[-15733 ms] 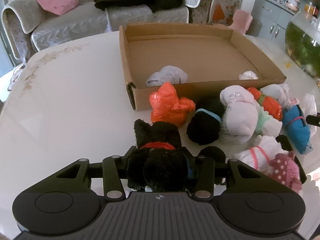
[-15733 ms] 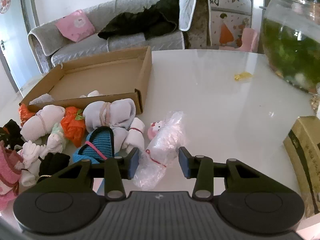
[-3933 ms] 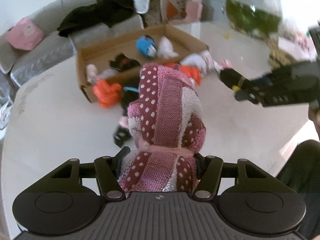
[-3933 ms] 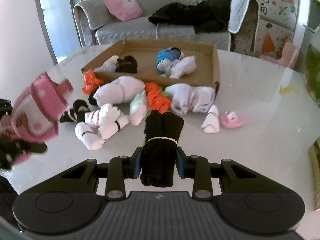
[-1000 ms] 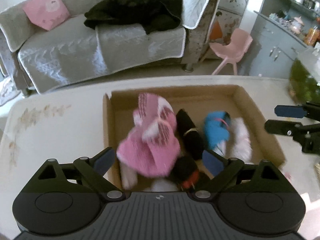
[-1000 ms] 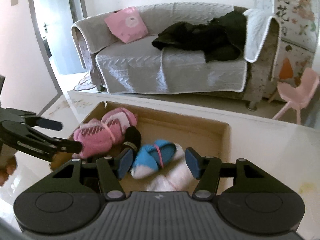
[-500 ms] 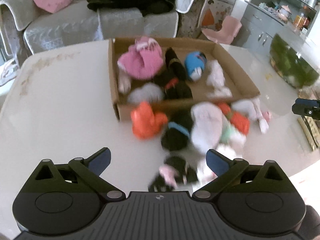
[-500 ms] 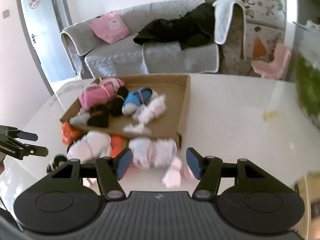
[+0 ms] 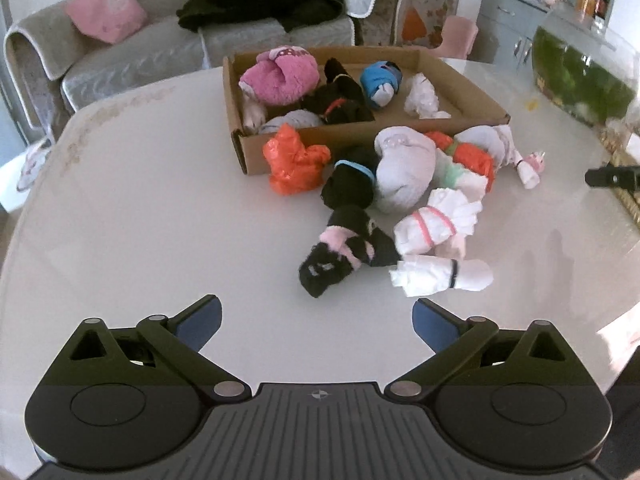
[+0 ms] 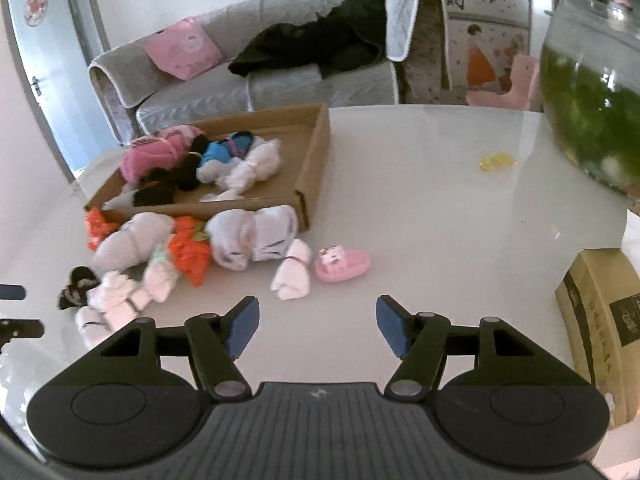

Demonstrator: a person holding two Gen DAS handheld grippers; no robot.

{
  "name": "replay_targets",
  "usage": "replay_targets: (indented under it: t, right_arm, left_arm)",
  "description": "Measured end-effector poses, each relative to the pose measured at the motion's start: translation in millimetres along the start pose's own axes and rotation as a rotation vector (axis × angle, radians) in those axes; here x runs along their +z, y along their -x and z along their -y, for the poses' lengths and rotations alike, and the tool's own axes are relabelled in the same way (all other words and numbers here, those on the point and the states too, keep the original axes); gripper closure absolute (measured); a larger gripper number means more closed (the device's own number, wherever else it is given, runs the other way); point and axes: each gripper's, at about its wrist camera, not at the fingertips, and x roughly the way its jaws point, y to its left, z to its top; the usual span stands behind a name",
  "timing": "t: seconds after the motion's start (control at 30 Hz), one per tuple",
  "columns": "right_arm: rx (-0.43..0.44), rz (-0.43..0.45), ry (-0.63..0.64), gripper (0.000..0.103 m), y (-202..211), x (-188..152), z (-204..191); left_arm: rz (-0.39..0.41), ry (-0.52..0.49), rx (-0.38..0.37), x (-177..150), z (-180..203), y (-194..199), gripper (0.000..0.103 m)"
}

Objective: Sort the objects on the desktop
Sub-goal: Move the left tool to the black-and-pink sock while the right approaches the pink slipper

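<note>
A cardboard box on the white table holds a pink bundle, black bundles, a blue one and a white one. In front of it lie loose sock bundles: orange, black with pink, white with a pink band, white with a black band. My left gripper is open and empty, just short of the black-and-pink bundle. My right gripper is open and empty, near a small white bundle and a pink toy slipper.
A glass fish bowl stands at the table's right. A brown carton sits at the right edge. A small yellow scrap lies near the bowl. A grey sofa is behind the table.
Both grippers have pulled back from over the box toward the near side of the table and lowered. The pink dotted bundle and the black bundle now lie in the box.
</note>
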Motion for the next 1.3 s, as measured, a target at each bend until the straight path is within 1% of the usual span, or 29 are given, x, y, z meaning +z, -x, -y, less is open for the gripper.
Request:
replay_targets:
  t: [0.1, 0.23, 0.37, 0.47, 0.73, 0.83, 0.9, 1.07, 1.3]
  right_arm:
    - [-0.012, -0.001, -0.011, 0.042, -9.6, -0.1, 8.6]
    - [-0.02, 0.001, 0.022, 0.043, -22.2, 1.4, 10.6]
    - [-0.011, 0.003, 0.081, 0.043, -31.9, 4.2, 7.6]
    - [-0.006, 0.002, 0.102, 0.043, -38.3, 6.8, 10.0]
    - [-0.006, -0.023, 0.156, 0.047, -54.7, 7.3, 12.9]
    - [0.001, -0.032, 0.164, 0.049, -58.7, 6.2, 12.8]
    - [0.002, -0.03, 0.182, 0.047, -60.3, 4.6, 11.5]
    - [0.011, -0.024, 0.197, 0.047, -60.0, 5.8, 10.5]
    - [0.01, -0.014, 0.205, 0.047, -60.2, 5.2, 9.9]
  left_arm:
    - [0.005, 0.011, 0.01, 0.7, -7.4, -8.3, 0.001]
    - [-0.001, -0.004, 0.036, 2.2, -13.1, -20.4, 0.001]
    - [0.006, -0.011, 0.037, 5.7, -14.9, -26.2, 0.001]
    - [0.017, -0.023, 0.04, 9.2, -13.6, -30.4, 0.001]
    - [0.008, -0.03, 0.045, 14.4, -12.0, -42.1, 0.001]
    - [0.005, -0.024, 0.041, 14.3, -11.9, -44.1, 0.001]
    - [0.006, -0.028, 0.041, 14.6, -10.2, -44.9, 0.001]
    - [0.012, -0.031, 0.05, 16.4, -8.9, -48.5, 0.001]
    - [0.009, -0.038, 0.04, 20.2, -3.6, -53.7, 0.001]
